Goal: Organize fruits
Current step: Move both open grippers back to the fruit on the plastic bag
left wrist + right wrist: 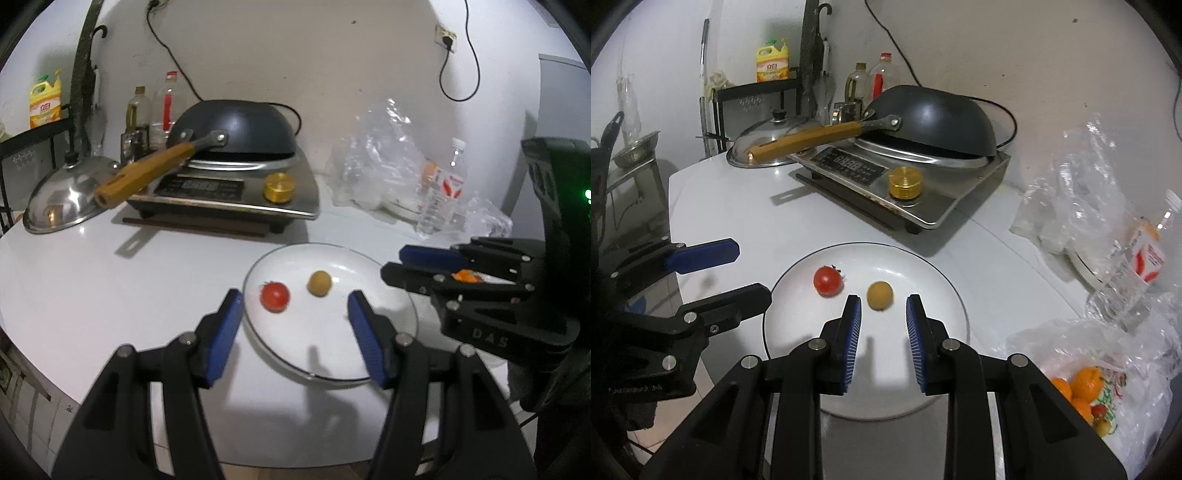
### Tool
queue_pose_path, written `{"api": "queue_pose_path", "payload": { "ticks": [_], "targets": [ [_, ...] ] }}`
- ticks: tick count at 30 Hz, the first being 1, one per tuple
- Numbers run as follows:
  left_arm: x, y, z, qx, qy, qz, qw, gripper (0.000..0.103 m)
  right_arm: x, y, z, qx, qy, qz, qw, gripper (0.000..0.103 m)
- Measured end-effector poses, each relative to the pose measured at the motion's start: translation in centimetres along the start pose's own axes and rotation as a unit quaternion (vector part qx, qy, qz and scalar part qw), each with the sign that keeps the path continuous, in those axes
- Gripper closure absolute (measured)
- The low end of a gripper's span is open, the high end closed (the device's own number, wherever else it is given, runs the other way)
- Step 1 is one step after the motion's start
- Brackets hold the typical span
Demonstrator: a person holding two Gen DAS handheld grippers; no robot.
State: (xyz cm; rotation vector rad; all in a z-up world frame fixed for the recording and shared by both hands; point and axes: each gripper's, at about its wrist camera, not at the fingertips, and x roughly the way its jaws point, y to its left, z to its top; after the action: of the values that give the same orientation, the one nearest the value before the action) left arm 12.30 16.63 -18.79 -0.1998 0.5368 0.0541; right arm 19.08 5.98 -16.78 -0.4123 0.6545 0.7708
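red tomato (829, 280), yellow-brown fruit (880, 295), apart on plate (923, 398)

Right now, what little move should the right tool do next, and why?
Probably swing the right tool toward the bag of oranges. It is open and empty over the plate, where a red tomato and a yellow fruit already lie, while more fruit waits in that bag.

**What your white surface carries**

You have a white surface (746, 206) bearing a plate (923, 391) near its front edge, an induction cooker (923, 206) and steel lid (62, 199) toward the back, and plastic bags (1082, 192) and a water bottle (445, 192) along its right side.
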Motion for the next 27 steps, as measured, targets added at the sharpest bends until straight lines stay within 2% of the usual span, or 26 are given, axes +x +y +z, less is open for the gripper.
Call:
{"api": "queue_pose_path", "payload": {
  "ticks": [27],
  "targets": [
    [0.6,-12.4,0.4,0.083,0.013,-0.036,0.9958,0.043,-8.0,-9.0,-7.6,0.073,-0.025,-0.043,0.996,0.076]
  ]
}}
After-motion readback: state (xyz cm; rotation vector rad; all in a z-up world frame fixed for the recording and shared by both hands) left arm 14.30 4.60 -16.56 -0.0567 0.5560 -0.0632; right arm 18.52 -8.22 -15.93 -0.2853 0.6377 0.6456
